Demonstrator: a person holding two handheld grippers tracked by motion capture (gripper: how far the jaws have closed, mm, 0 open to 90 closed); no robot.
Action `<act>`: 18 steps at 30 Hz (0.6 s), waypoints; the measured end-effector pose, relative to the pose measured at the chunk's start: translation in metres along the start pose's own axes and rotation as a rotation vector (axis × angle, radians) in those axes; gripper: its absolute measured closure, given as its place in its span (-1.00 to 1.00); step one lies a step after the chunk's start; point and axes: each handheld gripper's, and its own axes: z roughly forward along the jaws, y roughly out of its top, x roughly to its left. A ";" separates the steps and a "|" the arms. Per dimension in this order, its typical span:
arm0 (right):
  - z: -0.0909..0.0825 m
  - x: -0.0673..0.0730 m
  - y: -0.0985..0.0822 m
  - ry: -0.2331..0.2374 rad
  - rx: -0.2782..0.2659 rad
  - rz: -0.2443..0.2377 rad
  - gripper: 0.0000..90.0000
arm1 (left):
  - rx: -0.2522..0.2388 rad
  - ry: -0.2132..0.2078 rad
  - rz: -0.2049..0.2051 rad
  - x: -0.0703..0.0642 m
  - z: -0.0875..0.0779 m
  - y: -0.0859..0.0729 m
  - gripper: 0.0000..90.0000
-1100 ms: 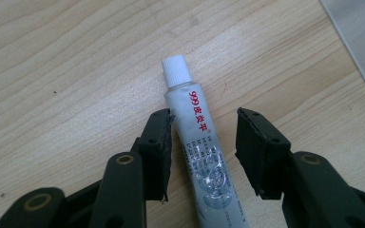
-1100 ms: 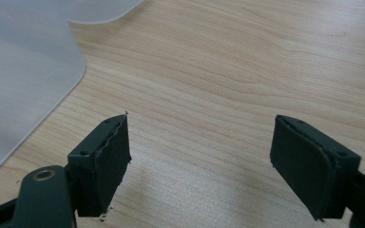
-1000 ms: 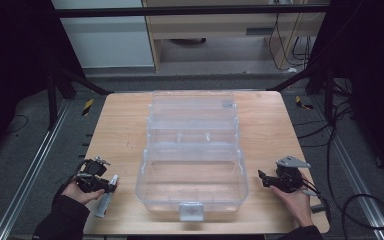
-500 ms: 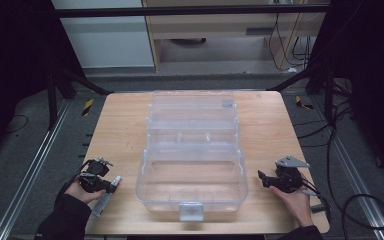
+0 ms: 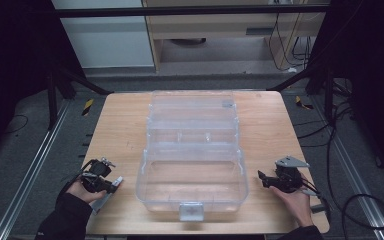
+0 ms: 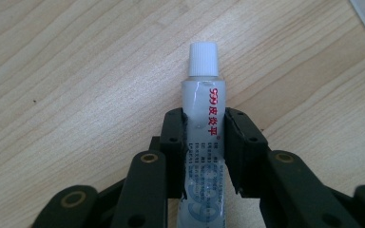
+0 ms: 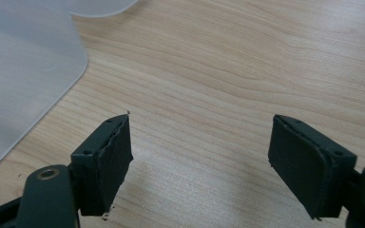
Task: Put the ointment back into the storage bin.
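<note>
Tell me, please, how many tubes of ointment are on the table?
1. The tube lies on the table at its near left corner, left of the clear box, clamped in the left claw. None shows inside the box.

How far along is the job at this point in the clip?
Done: the clear organiser box stands open on the table. In hand: the left hand-held gripper has just been closing its jaws and now clamps the ointment tube, which lies on the wood beside the box. Left: lifting the tube and, probably, placing it in the box. The right hand-held gripper is open, holding nothing.
</note>
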 end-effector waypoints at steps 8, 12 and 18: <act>0.000 0.000 0.000 -0.008 0.002 -0.011 -0.49 | -0.044 -0.011 0.083 -0.005 -0.023 0.001 0.56; -0.001 0.000 0.000 -0.005 -0.001 -0.008 -0.50 | -0.061 -0.008 0.106 -0.007 -0.033 0.002 0.56; -0.001 -0.001 0.000 -0.010 -0.013 -0.008 -0.50 | -0.087 -0.006 0.140 -0.009 -0.049 0.006 0.56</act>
